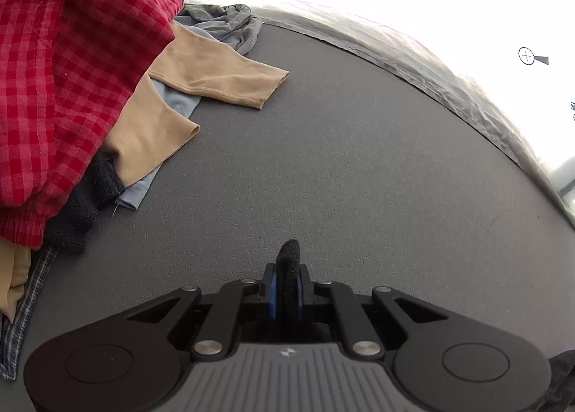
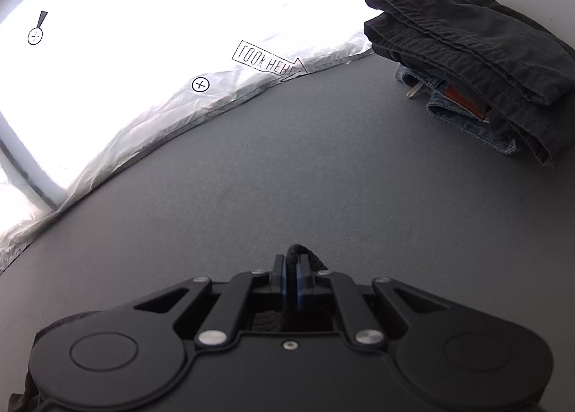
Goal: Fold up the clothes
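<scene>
The left tongs (image 1: 287, 286) are closed almost fully on a fold of dark knitted garment (image 1: 288, 261), which stands up between the blue pads as a narrow, rounded tab pointing forward along the fingers. The right tongs (image 2: 290, 280) are pinched in the same way on another dark, coarse-knit bunch of the cloth, only a small hump of which rises above the pads. The rest of the garment hangs below both tools and is hidden by their black bodies, so its long axis and full shape cannot be made out; dark cloth shows only at the bottom corners of each view. Beneath lies a grey, finely textured worktop (image 1: 359, 178). At the left of the left wrist view sits a loose pile: a red checked shirt (image 1: 72, 70) on top, a tan garment (image 1: 215, 70) with smooth hemmed sleeves reaching right, a pale blue piece under it, a dark knitted cuff, and a crumpled grey jersey (image 1: 230, 25) behind. In the right wrist view a folded stack (image 2: 467, 52) of dark cotton over blue denim rests at the far right. Crinkled white plastic sheet (image 2: 179, 117) printed with marks edges the worktop.
</scene>
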A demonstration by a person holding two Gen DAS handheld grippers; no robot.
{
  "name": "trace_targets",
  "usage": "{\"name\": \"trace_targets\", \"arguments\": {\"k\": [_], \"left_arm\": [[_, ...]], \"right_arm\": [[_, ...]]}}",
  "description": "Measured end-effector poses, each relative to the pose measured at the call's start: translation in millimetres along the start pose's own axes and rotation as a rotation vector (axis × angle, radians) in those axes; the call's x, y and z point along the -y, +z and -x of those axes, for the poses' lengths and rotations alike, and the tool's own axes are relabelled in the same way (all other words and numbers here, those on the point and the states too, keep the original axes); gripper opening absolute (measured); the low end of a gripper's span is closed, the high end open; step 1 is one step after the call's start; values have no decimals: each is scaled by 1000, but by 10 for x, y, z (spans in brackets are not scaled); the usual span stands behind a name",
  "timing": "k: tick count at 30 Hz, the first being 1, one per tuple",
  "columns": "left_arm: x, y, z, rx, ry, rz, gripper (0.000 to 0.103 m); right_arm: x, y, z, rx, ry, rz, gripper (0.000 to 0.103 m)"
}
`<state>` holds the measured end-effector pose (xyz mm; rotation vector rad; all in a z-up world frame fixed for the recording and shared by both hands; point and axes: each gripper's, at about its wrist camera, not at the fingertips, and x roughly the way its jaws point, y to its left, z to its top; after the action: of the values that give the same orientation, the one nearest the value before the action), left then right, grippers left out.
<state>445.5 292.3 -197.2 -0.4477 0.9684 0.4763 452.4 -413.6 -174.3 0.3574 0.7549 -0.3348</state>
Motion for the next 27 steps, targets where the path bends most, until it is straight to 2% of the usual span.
{"name": "trace_targets", "arguments": {"k": [5, 8, 10, 12, 13, 14, 15, 16, 17, 19, 21, 23, 27], "left_arm": [[-78, 77, 170, 82, -44, 87, 10], [-84, 83, 143, 107, -50, 129, 10], [-74, 61, 56, 116, -36, 163, 11], [-59, 38, -58, 98, 4, 187, 12], [-44, 34, -77, 99, 28, 186, 20], [-28, 31, -92, 100, 53, 183, 20], [-12, 27, -107, 102, 78, 181, 23], [-6, 28, -74, 115, 90, 181, 31], [0, 30, -36, 129, 101, 181, 38], [9, 26, 53, 154, 119, 176, 43], [27, 14, 132, 162, 130, 164, 45], [60, -21, 196, 155, 134, 154, 54], [76, -128, 200, 134, 150, 145, 57]], "right_arm": [[-79, 525, 246, 172, -29, 65, 5], [-180, 876, 227, 241, -29, 93, 5], [-283, 1040, 87, 255, -44, 116, 5], [-433, 1147, -176, 226, -79, 156, 7], [-503, 1189, -300, 209, -99, 174, 15], [-559, 1188, -396, 187, -126, 187, 22], [-613, 1166, -474, 174, -148, 200, 34], [-655, 1136, -534, 165, -162, 207, 43], [-657, 1085, -538, 172, -153, 198, 45], [-621, 962, -543, 156, -132, 168, 51], [-548, 801, -565, 119, -130, 141, 52], [-457, 629, -597, 77, -141, 113, 52], [-207, 396, -718, 10, -155, 2, 54]]}}
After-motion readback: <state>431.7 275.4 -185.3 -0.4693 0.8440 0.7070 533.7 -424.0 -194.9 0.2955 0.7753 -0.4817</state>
